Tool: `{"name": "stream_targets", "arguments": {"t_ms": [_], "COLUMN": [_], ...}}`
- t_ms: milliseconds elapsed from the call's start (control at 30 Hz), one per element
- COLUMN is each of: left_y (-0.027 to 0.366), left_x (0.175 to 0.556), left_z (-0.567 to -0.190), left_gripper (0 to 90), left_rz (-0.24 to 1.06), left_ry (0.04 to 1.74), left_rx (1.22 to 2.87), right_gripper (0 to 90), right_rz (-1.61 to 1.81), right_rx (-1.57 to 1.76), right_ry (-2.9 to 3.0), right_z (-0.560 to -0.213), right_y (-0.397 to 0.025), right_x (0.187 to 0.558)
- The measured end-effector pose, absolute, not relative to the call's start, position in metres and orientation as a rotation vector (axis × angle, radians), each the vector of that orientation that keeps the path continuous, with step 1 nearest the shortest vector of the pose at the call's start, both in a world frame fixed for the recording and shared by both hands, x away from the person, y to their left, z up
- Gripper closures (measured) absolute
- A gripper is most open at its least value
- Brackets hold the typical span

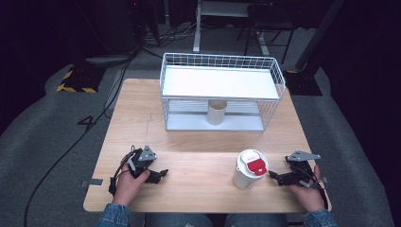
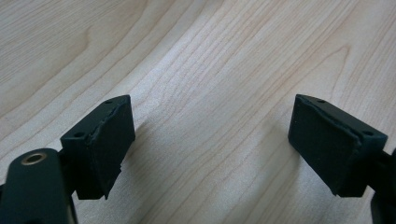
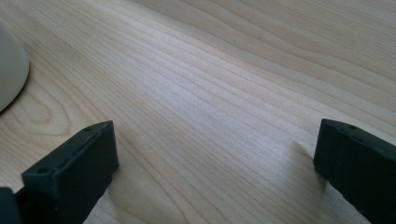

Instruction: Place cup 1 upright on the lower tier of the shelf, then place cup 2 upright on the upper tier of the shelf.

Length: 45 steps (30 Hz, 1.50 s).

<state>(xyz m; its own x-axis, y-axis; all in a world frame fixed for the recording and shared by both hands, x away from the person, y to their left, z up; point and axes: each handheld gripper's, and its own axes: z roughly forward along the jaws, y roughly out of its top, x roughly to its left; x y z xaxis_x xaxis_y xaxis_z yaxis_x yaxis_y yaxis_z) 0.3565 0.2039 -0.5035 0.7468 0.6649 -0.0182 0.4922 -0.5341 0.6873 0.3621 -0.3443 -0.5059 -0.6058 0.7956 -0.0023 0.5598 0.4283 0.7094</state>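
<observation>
My right claw rests low on the bench near its front right corner, jaws wide and empty, just beside the cup. My left claw lies near the front left corner, also wide, holding nothing. I think the step is to take the cup. To do it well I should bring the right claw level to the cup's middle, below the lid, and close softly, because the paper wall is thin and smooth and can dent. The lid is white plastic with a red tab. A wire rack stands at the back edge, with a plain tan cup on its lower shelf.
</observation>
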Motion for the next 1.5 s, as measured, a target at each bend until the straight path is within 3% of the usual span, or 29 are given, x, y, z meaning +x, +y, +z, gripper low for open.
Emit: {"name": "stream_targets", "arguments": {"t_ms": [367, 933, 1500], "left_y": [0.2026, 0.1994, 0.1994], "left_x": [0.3581, 0.3641, 0.3645], "left_z": [-0.5042, -0.5056, -0.5057], "left_gripper": [12.3, 0.6, 0.2], "left_rz": [0.325, 0.320, 0.322], "left_ry": [0.888, 0.936, 0.933], "left_rx": [2.242, 2.254, 2.254], "right_gripper": [0.4, 0.3, 0.0], "right_rz": [0.984, 0.991, 1.027], "right_rx": [1.149, 1.115, 1.108], "right_ry": [2.361, 2.387, 2.394], "right_z": [-0.5058, -0.5057, -0.5037], "right_y": [-0.3464, -0.3510, -0.3518], "right_x": [0.3609, 0.3589, 0.3548]}}
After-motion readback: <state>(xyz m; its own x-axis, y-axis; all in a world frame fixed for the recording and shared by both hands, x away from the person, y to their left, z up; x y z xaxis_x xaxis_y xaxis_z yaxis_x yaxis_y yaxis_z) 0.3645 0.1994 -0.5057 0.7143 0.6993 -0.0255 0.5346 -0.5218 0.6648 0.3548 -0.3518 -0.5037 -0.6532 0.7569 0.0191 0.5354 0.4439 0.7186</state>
